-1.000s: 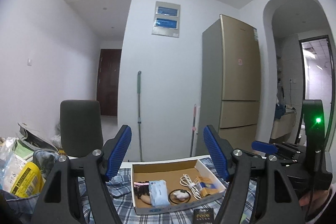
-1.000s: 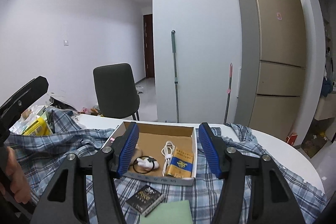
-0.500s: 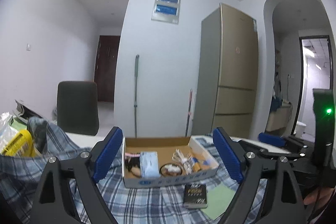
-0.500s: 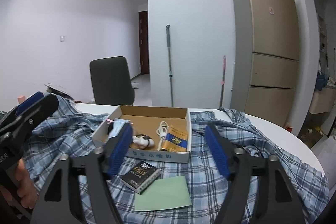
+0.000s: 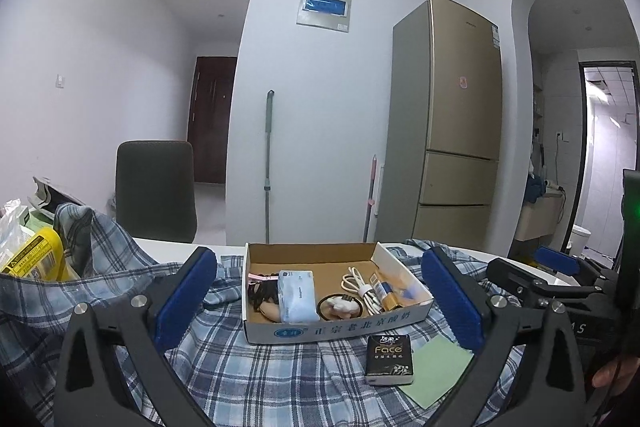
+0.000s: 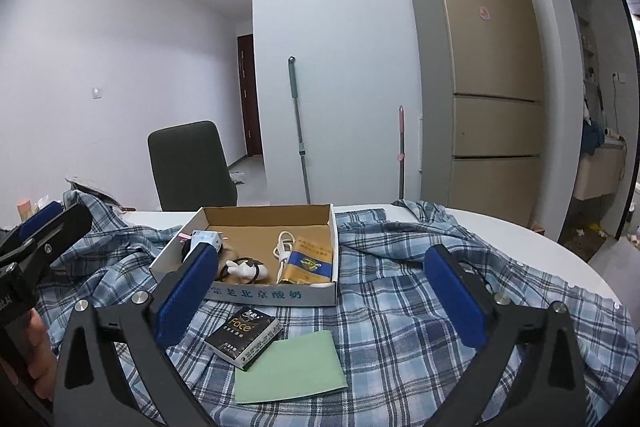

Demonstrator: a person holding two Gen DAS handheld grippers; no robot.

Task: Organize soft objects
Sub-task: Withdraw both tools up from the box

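A round white surface (image 6: 560,259) is seen draped with a rumpled blue plaid shirt (image 6: 400,307), the largest soft item in view; it is spread under everything else, so it is judged that it cannot be folded until the things on it are lifted off. A shallow cardboard box (image 5: 332,327) is set on the shirt at 12 o'clock from both cameras, apparently as the collecting tray. Inside it a pale tissue pack (image 5: 298,295), a white coiled cable (image 5: 356,287), a blue-and-yellow packet (image 6: 308,259) and a hair tie with a white ornament (image 5: 340,307) are laid side by side.

Just before the box's near wall, a black tissue pack marked "Face" (image 6: 244,335) is left at 6 o'clock in the right view, with a green cloth or sheet (image 6: 292,367) touching its corner at 5 o'clock. Both are judged to be waiting for sorting.

The left hand-held gripper (image 5: 320,299) is held released, its blue pads spread wide either side of the box. The right hand-held gripper (image 6: 320,299) is likewise released and empty, framing the black pack.

Open cloth is offered at 3 o'clock of the box, while clutter, including a yellow bag (image 5: 32,259), is crowded at 9 o'clock near the surface's edge.
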